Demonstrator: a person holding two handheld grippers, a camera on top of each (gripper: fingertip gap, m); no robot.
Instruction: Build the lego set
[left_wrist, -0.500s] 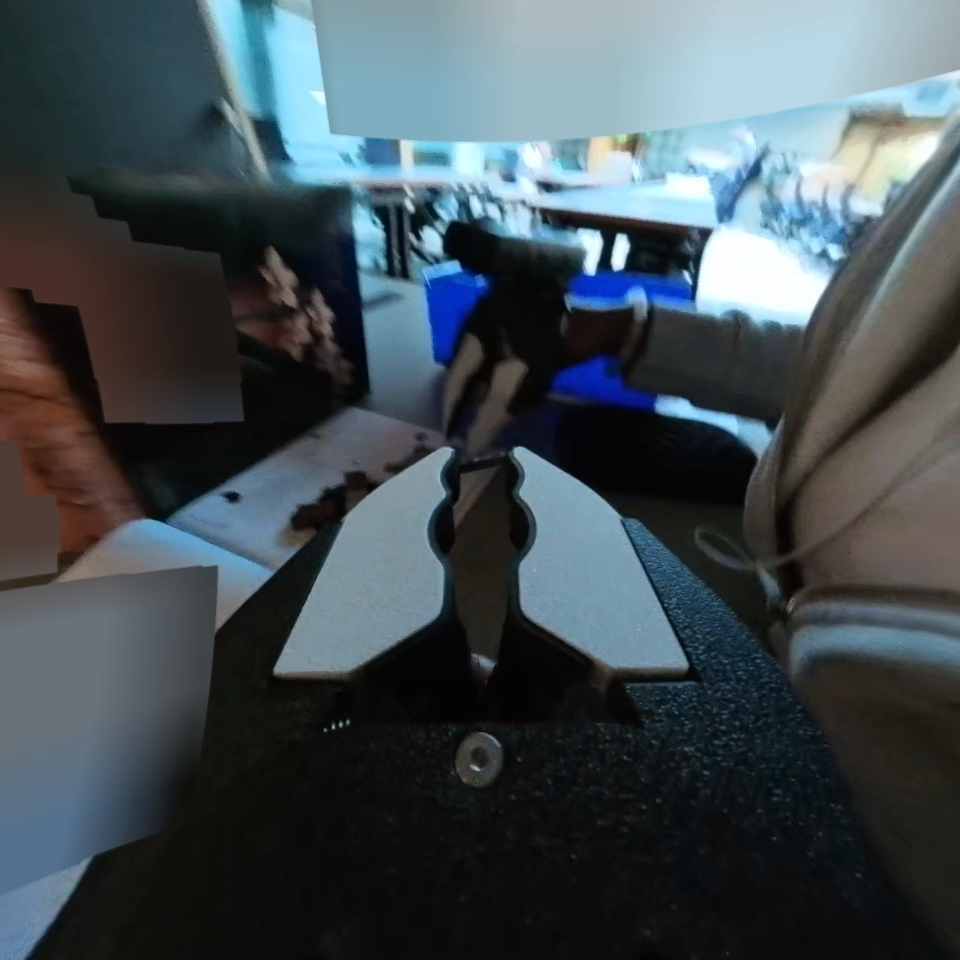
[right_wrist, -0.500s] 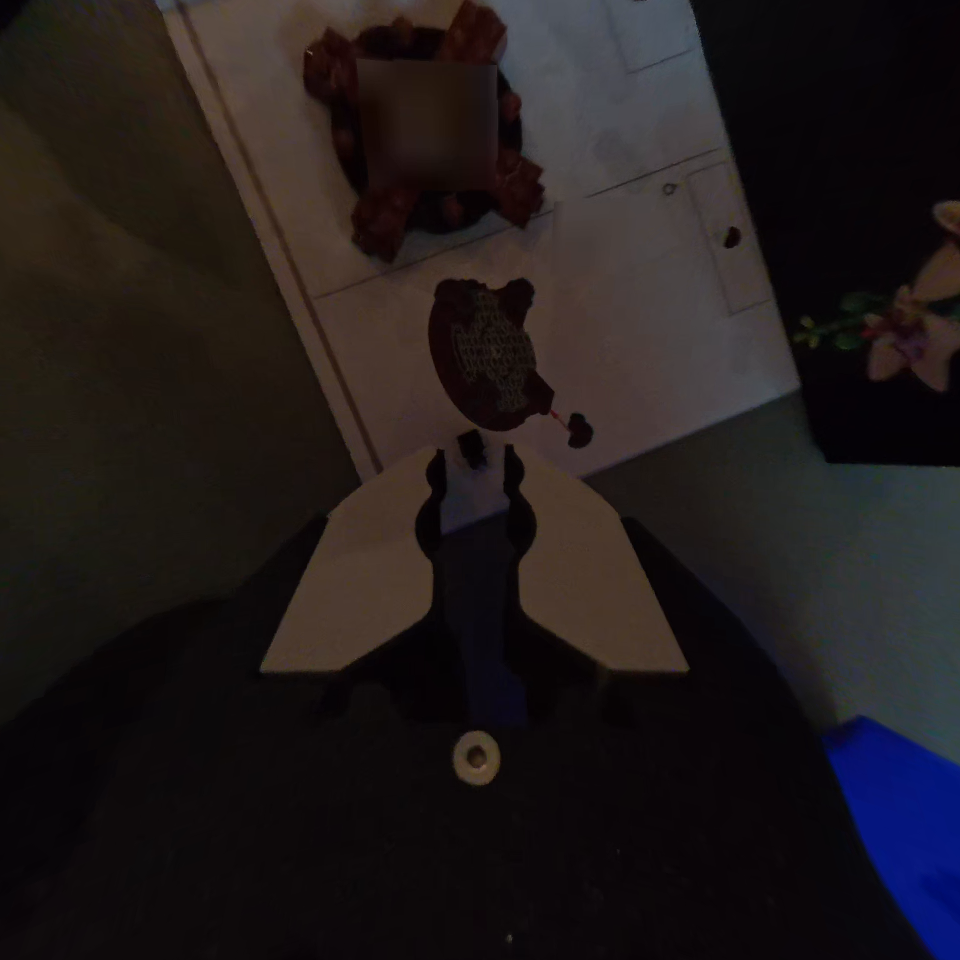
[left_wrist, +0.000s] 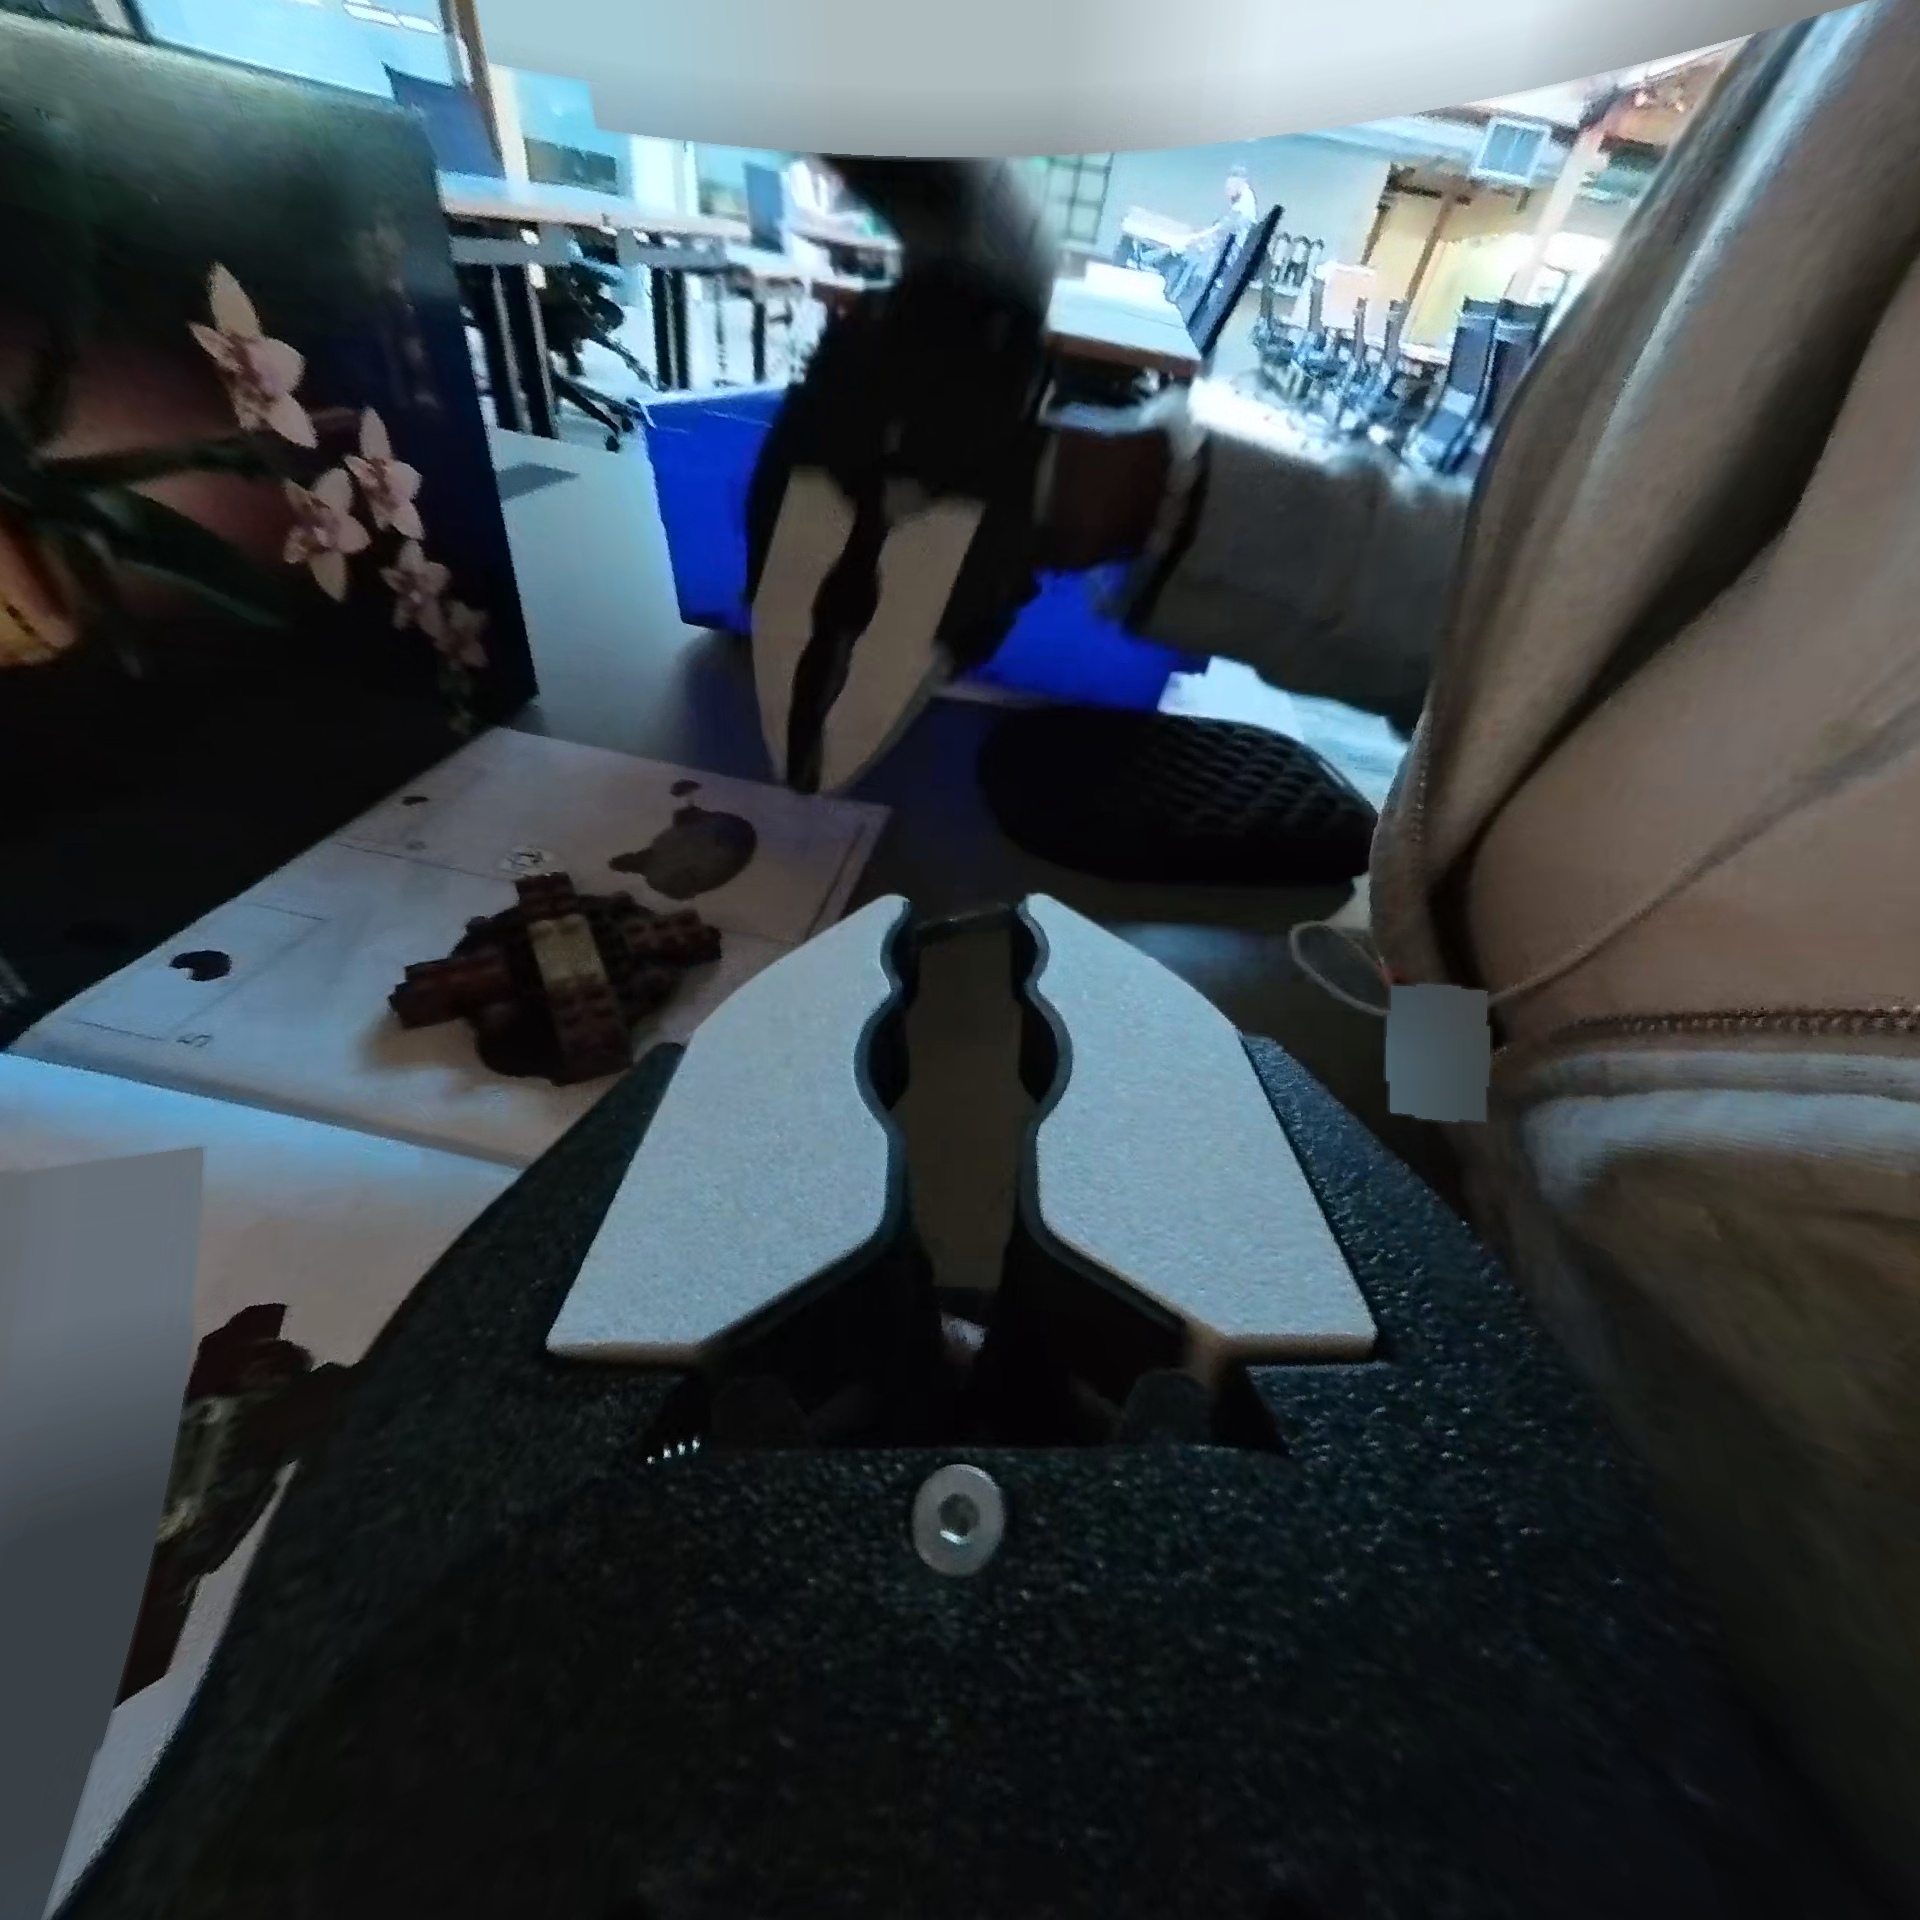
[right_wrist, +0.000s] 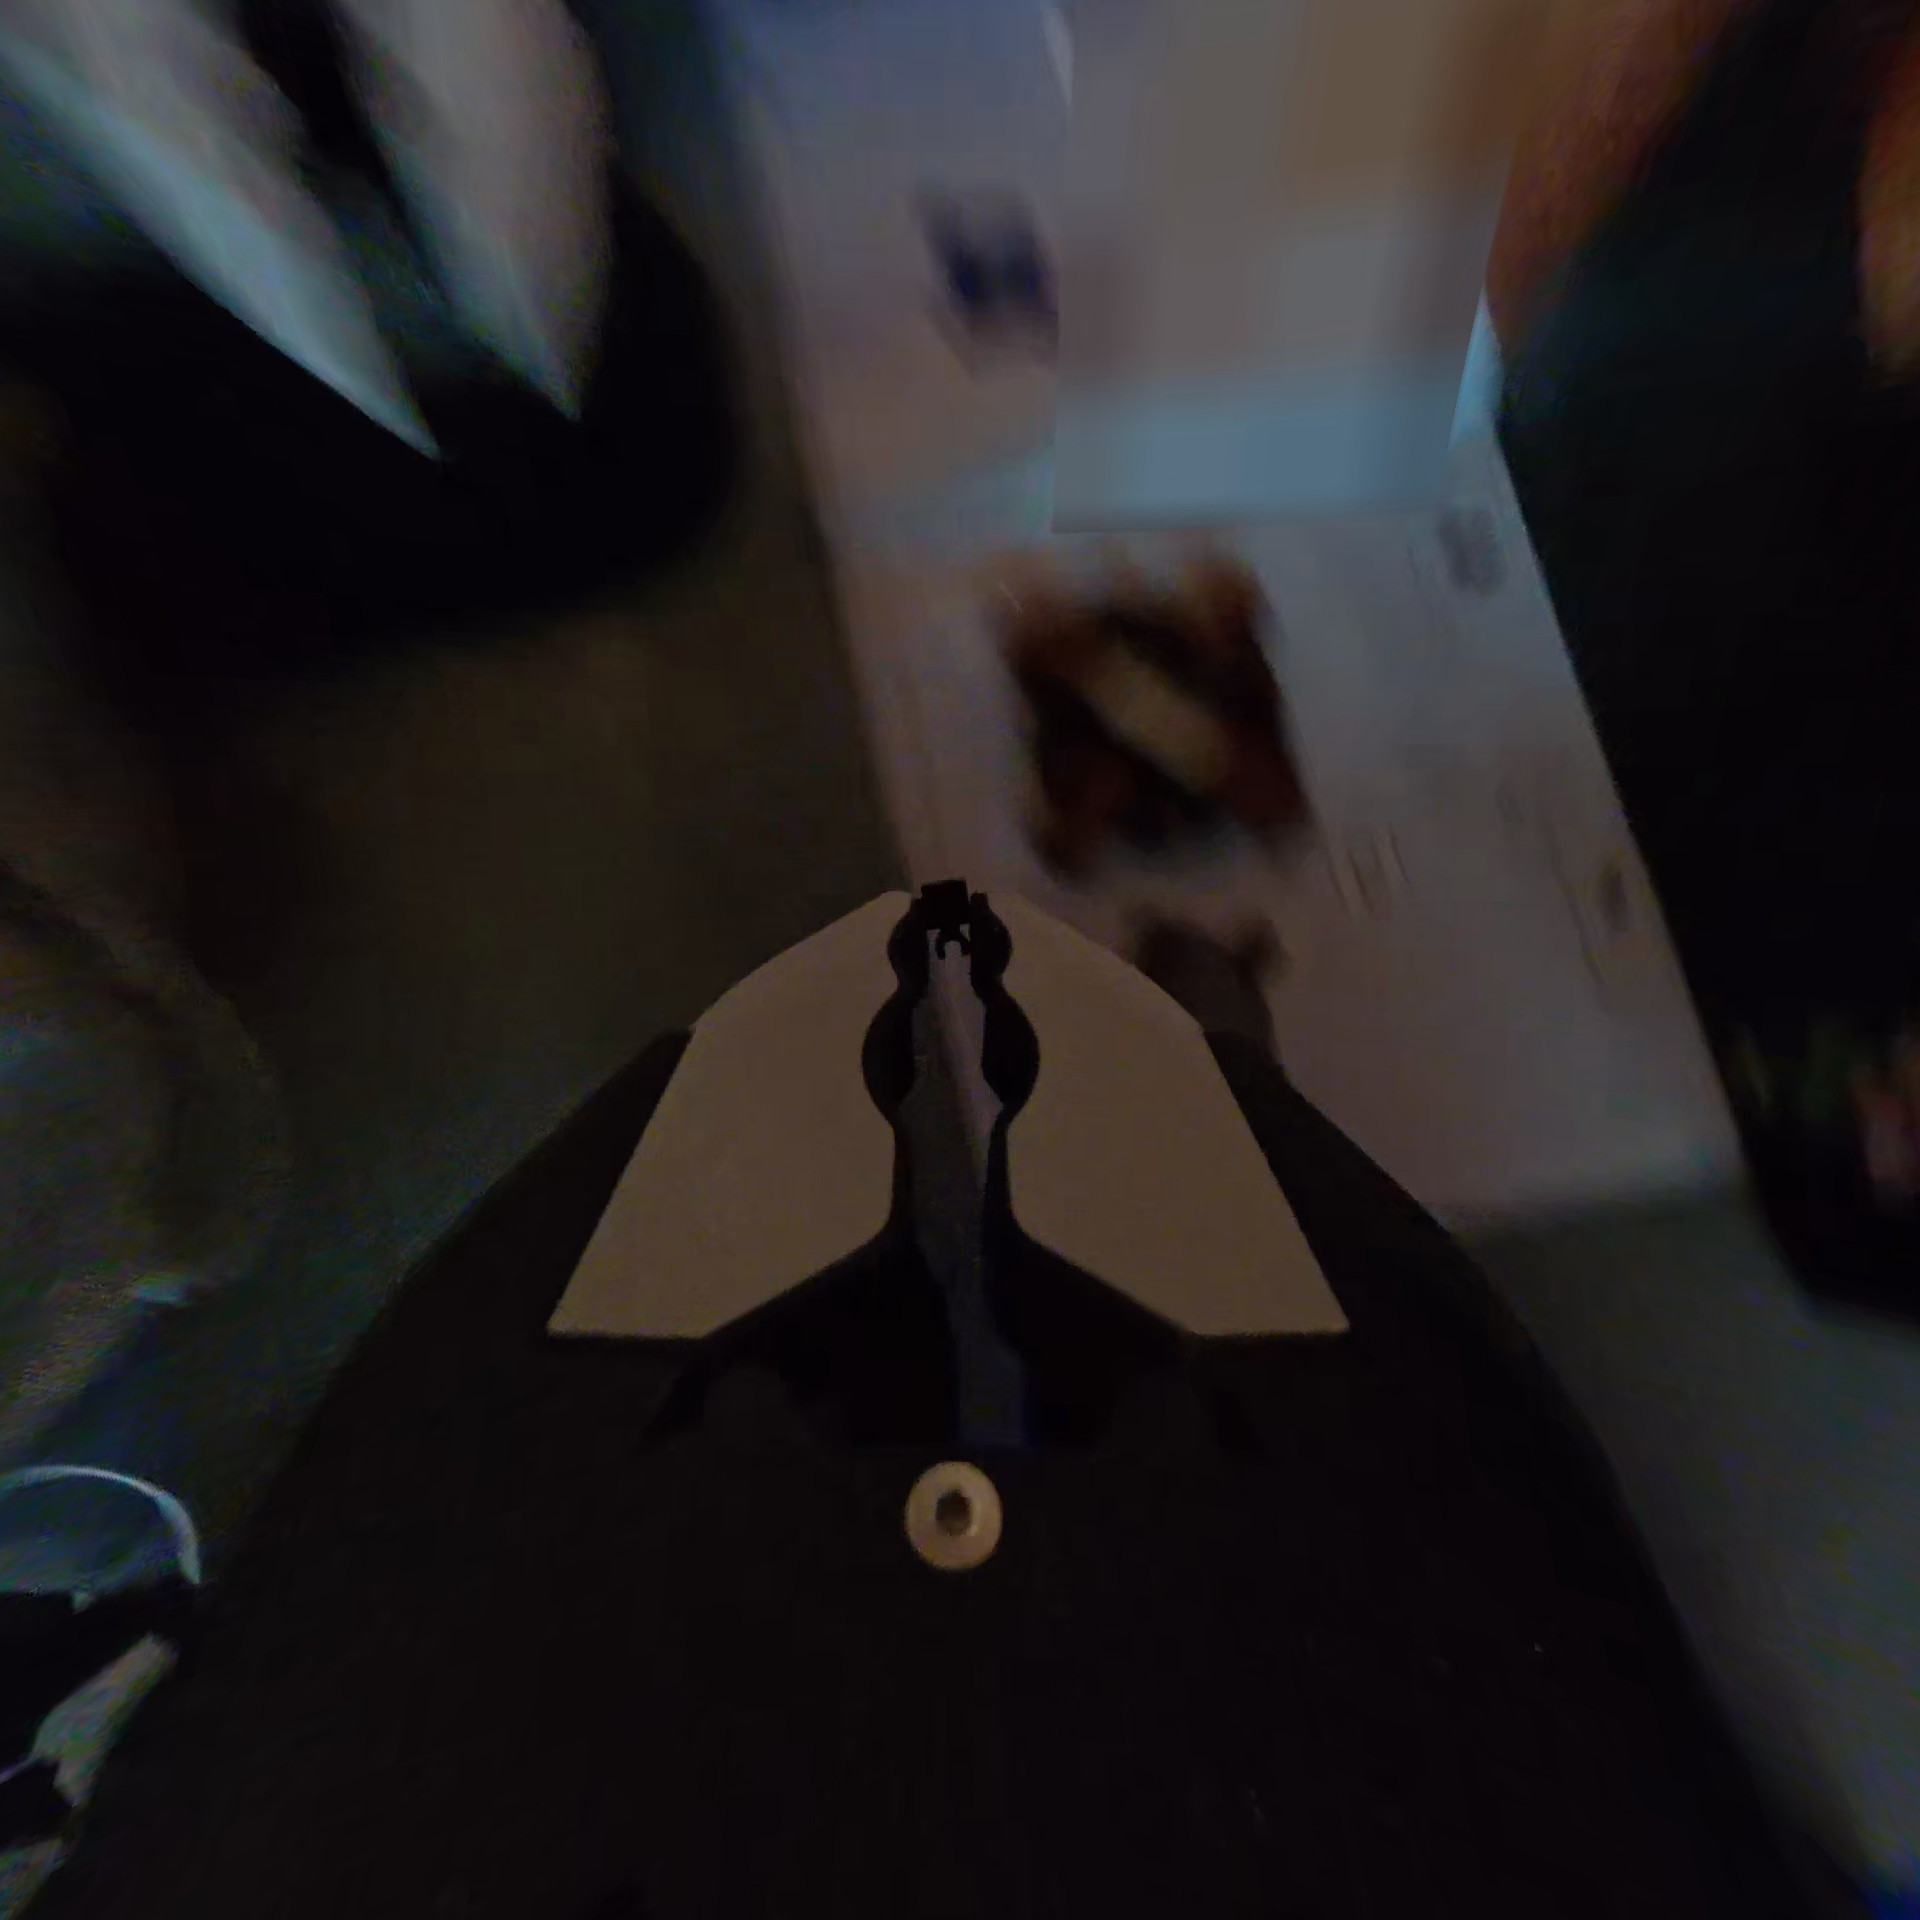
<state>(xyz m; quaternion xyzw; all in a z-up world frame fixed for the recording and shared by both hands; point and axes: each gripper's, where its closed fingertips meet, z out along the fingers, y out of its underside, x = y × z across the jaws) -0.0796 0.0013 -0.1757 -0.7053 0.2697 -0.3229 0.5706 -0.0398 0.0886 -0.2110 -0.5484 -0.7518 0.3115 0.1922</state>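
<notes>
Left gripper (left_wrist: 966, 930): narrowly parted, pinching a thin dark strip (left_wrist: 966, 923) crosswise at the fingertips, held low over the dark bench (left_wrist: 1143, 935), just right of a brown brick model (left_wrist: 551, 977) lying on a white printed sheet (left_wrist: 312, 935). Right gripper (right_wrist: 948, 914): nearly pressed together, pinching a tiny black piece (right_wrist: 943, 896) at the very tips; seen from the left wrist, pointing down above the sheet's far edge, apart from the model. Behind: a dark box with pink flowers (left_wrist: 260, 436), a blue bin (left_wrist: 717, 478), a black mesh pad (left_wrist: 1174, 800). At right, a beige sleeve (left_wrist: 1299, 540). Right wrist view heavily blurred.
</notes>
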